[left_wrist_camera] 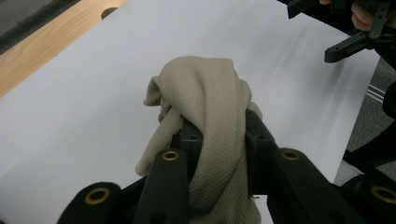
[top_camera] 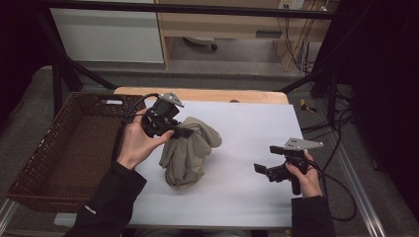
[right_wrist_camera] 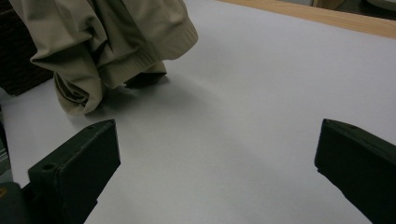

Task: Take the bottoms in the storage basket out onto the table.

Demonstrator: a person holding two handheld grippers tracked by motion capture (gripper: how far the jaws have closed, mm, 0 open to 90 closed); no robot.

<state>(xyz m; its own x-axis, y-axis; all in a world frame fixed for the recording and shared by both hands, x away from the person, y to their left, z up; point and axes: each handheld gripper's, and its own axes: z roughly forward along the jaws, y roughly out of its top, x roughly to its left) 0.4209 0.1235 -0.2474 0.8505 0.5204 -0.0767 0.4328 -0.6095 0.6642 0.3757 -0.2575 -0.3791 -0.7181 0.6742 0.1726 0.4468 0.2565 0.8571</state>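
A brown wicker basket (top_camera: 34, 173) stands at the left edge of the table, its long side just beside the white sheet (top_camera: 247, 163) that covers most of the tabletop. A strip of bare wood (top_camera: 207, 94) shows along the far edge, past the sheet. Beyond the table lies a grey floor, with a pale cabinet (top_camera: 106, 34) and a wooden shelf unit (top_camera: 222, 24). Black cables (top_camera: 341, 123) trail over the floor at the right.
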